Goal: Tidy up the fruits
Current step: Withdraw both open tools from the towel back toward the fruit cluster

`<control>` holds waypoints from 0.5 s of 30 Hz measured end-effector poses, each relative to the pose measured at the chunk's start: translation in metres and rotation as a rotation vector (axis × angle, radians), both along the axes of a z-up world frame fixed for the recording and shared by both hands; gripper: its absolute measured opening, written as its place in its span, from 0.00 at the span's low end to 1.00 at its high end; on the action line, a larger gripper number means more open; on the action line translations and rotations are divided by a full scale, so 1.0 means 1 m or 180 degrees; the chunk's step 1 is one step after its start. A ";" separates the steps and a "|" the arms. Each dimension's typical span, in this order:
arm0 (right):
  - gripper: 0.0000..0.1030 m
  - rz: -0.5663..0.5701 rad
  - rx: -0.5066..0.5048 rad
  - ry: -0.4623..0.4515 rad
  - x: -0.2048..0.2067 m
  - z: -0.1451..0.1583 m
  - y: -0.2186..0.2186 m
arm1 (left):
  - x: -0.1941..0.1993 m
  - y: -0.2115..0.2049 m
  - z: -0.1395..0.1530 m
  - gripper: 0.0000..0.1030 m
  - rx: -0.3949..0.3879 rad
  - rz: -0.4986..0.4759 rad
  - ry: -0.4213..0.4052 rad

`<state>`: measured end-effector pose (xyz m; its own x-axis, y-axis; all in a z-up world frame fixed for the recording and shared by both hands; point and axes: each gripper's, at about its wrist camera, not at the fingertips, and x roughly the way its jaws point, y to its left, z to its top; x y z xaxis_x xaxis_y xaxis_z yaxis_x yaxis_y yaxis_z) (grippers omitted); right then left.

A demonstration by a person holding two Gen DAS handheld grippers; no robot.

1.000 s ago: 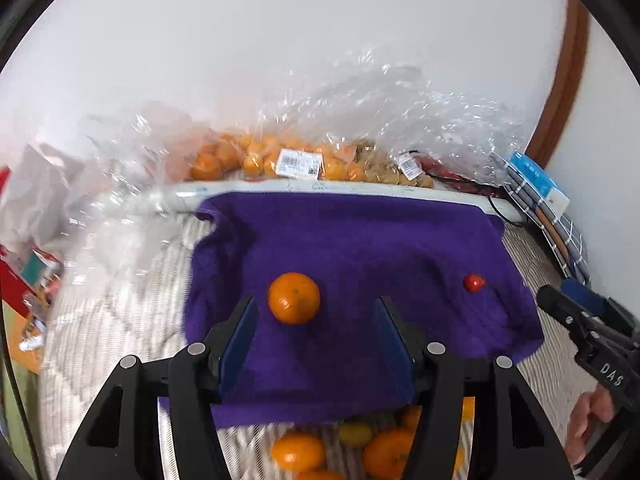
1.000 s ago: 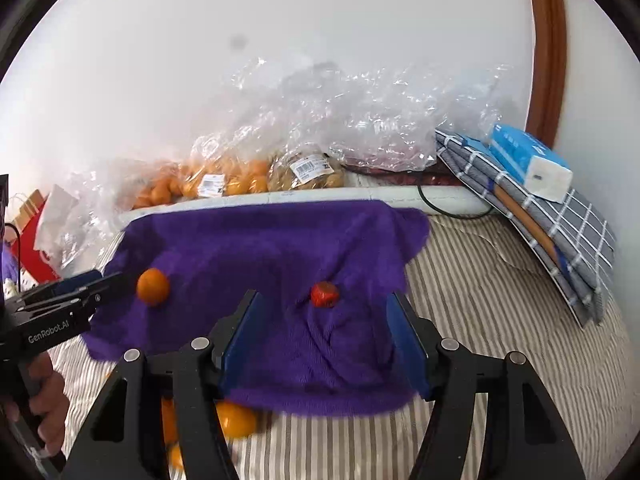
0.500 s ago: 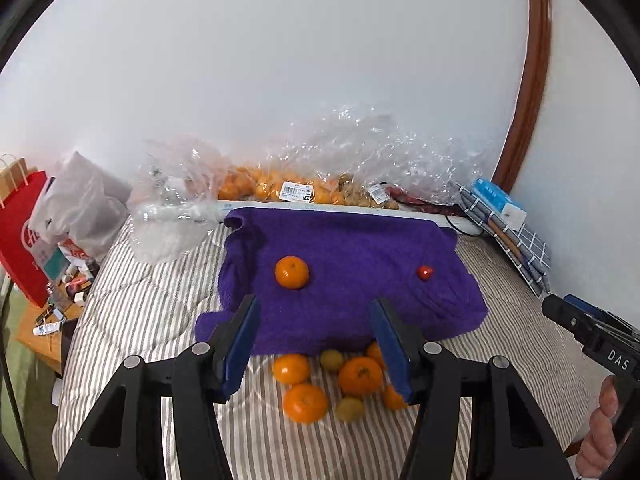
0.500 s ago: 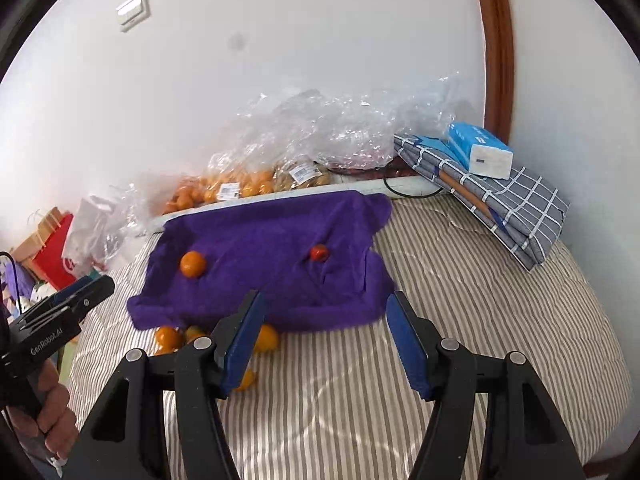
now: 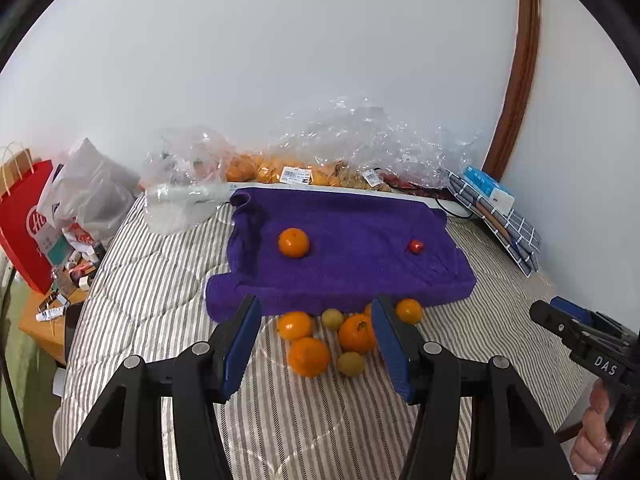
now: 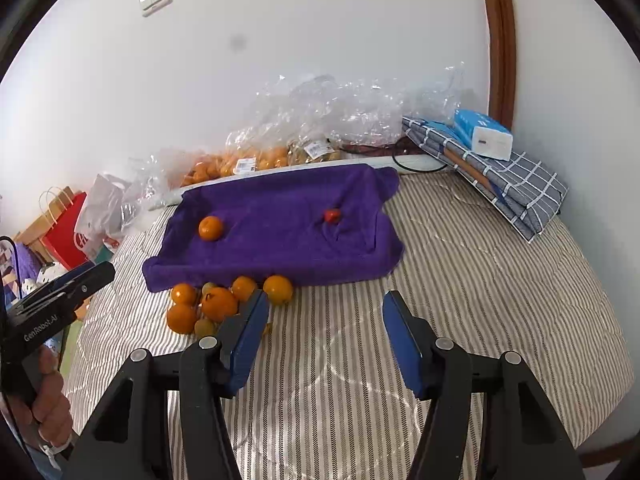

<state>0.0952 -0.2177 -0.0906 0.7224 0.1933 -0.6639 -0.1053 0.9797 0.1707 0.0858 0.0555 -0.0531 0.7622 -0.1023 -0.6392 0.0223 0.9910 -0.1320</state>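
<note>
While both tongs, left tongs (image 5: pixel 316 340) and right tongs (image 6: pixel 324 332), are hanging apart and empty, the right having just been narrowing, round glossy oranges (image 5: pixel 308 356) are clustering beside a fuzzy purple towel (image 5: pixel 352 224).

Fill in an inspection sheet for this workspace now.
Surface: striped bedcover, purple towel spread on it.
Job's things: one orange and a small red fruit on the towel; loose fruit pile at its near edge.
Clutter: bagged fruit, crumpled plastic, tissue pack, folded checked cloth.
Grippers: left gripper and right gripper open, empty.
Cables: black cable by the wall.
Surroundings: red paper bag.
</note>
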 end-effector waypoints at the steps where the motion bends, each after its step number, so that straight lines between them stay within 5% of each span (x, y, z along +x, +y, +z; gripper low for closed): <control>1: 0.58 -0.0003 -0.0014 -0.0019 -0.001 -0.001 0.001 | -0.001 0.003 -0.002 0.53 -0.0012 0.0014 0.0007; 15: 0.54 0.0111 -0.0081 0.0062 0.011 -0.042 0.022 | 0.002 0.044 -0.047 0.54 -0.0084 0.0246 0.0253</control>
